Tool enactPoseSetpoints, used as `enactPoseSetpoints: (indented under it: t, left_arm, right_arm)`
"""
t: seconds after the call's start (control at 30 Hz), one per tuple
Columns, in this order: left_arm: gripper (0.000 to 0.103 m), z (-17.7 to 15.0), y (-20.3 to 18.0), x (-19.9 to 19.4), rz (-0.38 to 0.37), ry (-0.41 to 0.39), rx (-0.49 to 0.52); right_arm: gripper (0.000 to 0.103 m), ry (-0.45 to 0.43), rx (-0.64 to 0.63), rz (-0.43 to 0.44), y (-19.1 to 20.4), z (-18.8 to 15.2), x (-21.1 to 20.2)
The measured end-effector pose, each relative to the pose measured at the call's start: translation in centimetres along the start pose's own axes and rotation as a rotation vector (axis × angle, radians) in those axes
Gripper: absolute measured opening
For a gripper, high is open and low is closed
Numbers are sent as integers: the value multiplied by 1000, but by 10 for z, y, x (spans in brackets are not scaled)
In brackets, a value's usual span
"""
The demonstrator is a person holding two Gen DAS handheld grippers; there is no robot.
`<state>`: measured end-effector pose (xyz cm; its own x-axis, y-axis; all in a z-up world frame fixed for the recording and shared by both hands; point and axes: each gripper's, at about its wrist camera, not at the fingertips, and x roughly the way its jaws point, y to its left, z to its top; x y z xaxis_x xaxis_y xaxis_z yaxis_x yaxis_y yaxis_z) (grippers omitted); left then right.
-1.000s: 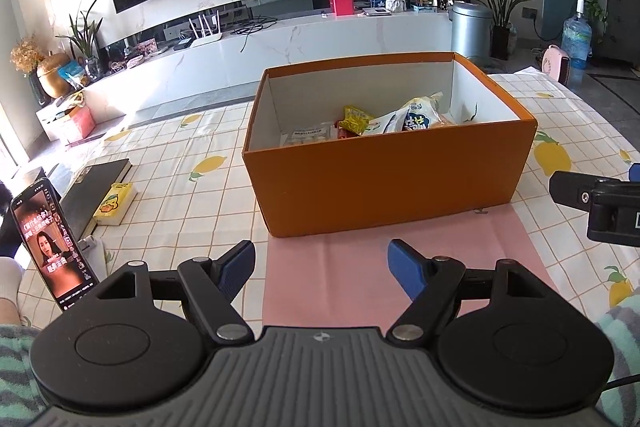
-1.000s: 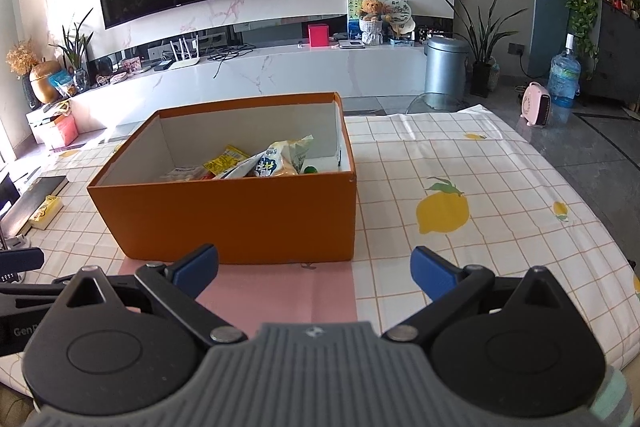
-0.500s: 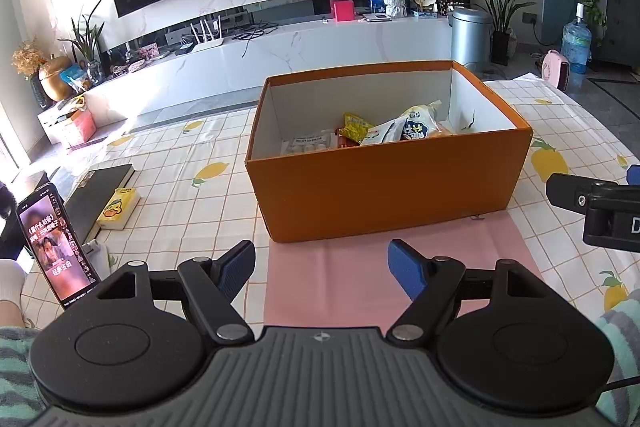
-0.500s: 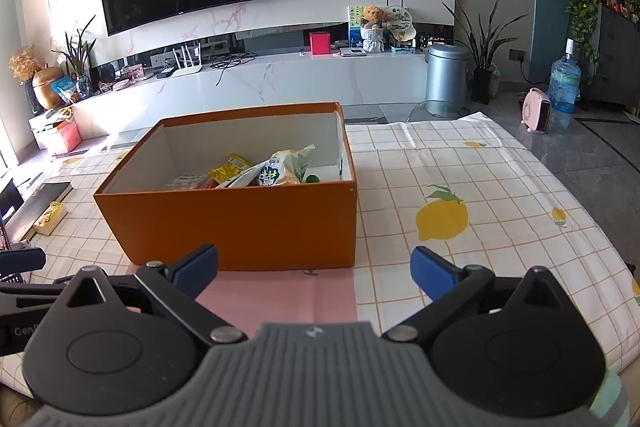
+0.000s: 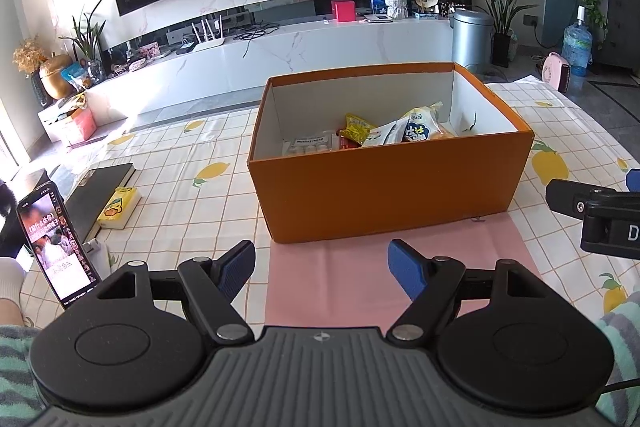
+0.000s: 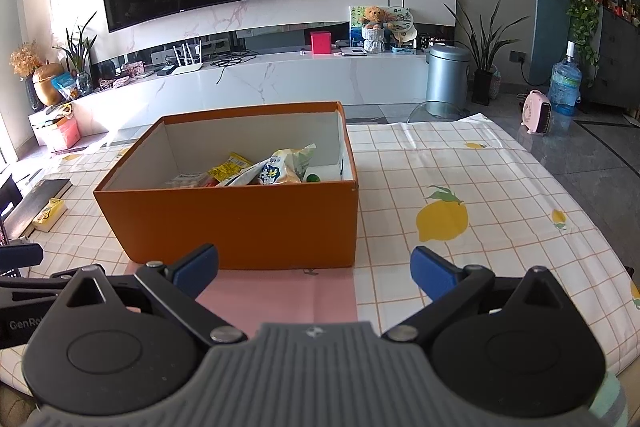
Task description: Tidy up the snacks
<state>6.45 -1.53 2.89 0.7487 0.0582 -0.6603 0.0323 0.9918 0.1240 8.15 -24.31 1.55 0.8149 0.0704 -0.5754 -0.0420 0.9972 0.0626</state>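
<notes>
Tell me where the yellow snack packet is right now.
The yellow snack packet lies inside the orange box, mid-box in both wrist views, left of the white-and-blue bag.

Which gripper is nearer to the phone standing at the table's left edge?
Left. The left gripper is just right of the phone; the right gripper is farther right, before the orange box.

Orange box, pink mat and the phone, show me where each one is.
Orange box [image 5: 384,187], left wrist view, on its front wall.
Pink mat [image 5: 340,275], left wrist view, on the bare part before the box.
Phone [image 5: 56,243], left wrist view, on its lit screen.
</notes>
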Motion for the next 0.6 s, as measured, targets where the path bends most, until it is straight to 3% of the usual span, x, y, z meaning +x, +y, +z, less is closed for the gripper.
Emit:
enactPoseSetpoints:
  t: [0.6]
  left_arm:
    - [89,1,1,-3,-9,-2,-14]
  right_arm:
    - [99,3,1,0,0,0,0]
